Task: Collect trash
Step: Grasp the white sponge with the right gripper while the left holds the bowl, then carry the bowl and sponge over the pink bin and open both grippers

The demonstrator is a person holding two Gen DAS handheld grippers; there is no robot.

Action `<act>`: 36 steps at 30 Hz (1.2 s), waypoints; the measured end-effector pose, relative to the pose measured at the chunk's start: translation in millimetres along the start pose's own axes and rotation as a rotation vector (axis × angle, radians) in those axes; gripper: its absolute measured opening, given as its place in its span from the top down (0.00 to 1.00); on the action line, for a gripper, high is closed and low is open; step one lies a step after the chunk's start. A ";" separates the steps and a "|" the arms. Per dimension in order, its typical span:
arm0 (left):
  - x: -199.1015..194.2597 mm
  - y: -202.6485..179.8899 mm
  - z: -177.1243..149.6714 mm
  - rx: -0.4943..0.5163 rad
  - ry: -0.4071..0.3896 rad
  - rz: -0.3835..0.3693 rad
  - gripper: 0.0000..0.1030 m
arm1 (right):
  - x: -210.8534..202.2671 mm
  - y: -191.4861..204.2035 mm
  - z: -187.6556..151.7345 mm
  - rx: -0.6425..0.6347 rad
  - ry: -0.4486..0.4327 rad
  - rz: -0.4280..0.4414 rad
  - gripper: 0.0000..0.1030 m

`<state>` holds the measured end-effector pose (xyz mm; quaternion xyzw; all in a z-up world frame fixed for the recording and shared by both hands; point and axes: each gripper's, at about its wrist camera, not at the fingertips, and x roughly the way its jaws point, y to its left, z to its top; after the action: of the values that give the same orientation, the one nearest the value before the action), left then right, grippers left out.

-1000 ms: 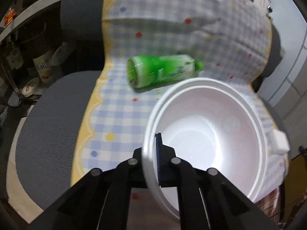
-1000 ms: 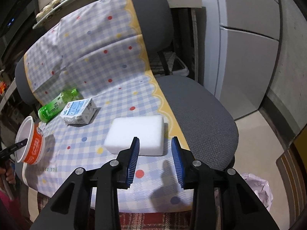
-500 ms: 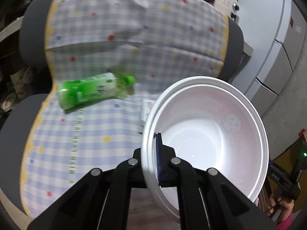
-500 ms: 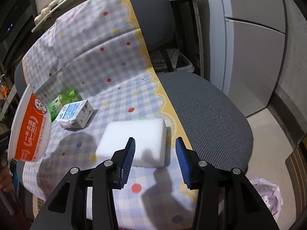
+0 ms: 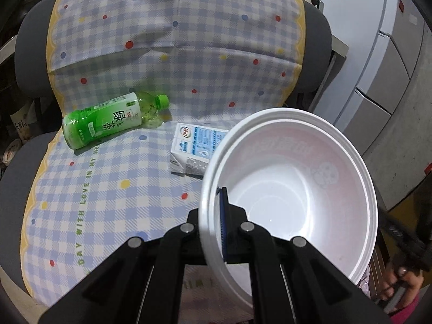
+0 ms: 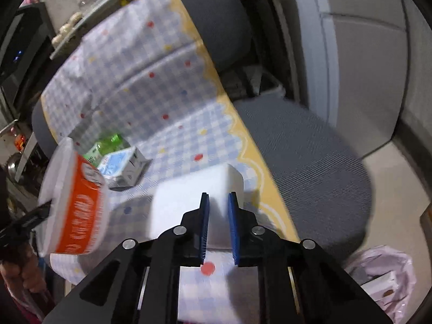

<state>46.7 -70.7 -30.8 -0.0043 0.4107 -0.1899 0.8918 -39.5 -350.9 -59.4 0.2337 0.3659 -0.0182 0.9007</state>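
Observation:
My left gripper is shut on the rim of a white foam noodle bowl and holds it above the chair seat. The bowl's orange outside shows in the right wrist view. A green tea bottle and a blue-white milk carton lie on the checked cloth. My right gripper has its blue pads closed in on a white foam block lying on the cloth.
The cloth covers a grey office chair. A pink plastic bag holding trash sits on the floor at lower right. Grey cabinets stand to the right of the chair.
My left gripper has carried the bowl to the right, bringing the carton into view. My right gripper has moved onto the foam block and its pads have narrowed around it.

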 end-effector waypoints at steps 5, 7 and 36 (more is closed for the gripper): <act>-5.9 -29.6 -10.3 0.040 -0.006 -0.052 0.98 | -64.4 -11.7 -6.7 -0.020 -0.094 -0.106 0.86; -5.5 -46.9 -16.1 0.067 0.003 -0.085 0.98 | -87.3 -22.8 -12.8 -0.011 -0.118 -0.152 0.86; 65.9 -360.6 -147.3 0.658 0.285 -0.465 0.32 | -273.9 -181.4 -109.8 0.318 -0.388 -0.591 0.86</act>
<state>-143.4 -406.0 -117.5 0.2141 0.4355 -0.5056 0.7134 -348.3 -502.5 -18.9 0.2472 0.2329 -0.3774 0.8615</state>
